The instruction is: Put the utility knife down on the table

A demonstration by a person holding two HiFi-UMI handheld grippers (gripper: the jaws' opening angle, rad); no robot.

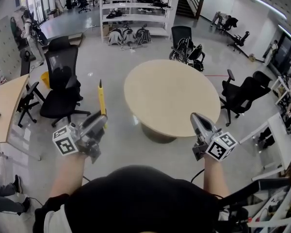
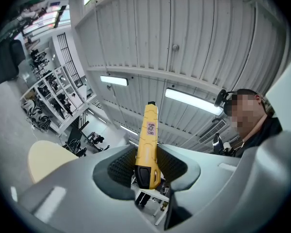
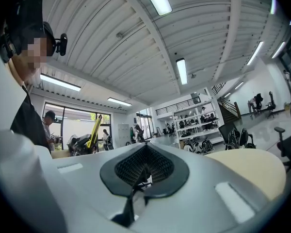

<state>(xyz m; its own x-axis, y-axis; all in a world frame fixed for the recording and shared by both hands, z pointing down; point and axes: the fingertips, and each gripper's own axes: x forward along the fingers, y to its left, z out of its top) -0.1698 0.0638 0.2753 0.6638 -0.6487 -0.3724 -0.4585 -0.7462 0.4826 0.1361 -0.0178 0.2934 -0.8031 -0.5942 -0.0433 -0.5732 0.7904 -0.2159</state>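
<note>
Nearest the viewer, a person's two forearms reach forward, each hand holding a gripper. The left gripper [image 1: 99, 122] has its jaws clenched on the dark base of a yellow utility knife [image 2: 149, 142]. The knife stands nearly upright out of the jaws, tip pointing up and away. It is in the air above the floor, well short of the table. The right gripper [image 3: 142, 171] has its jaws closed together with nothing between them.

Ahead, between the two grippers and a little beyond them, is a round worktop [image 1: 172, 96], pale beige and bare.

The task appears to be at the carrying step: the knife is gripped but not yet over the worktop. The next move probably calls for bringing the left gripper over the near edge and lowering it. The knife would then need tilting to lie flat before the jaws let go.

Black office chairs [image 1: 63, 86] stand around the worktop. No container is close by. Far back, a white shelving rack [image 1: 136, 17] carries dark bags [image 1: 130, 35], with contents too small to make out.
</note>
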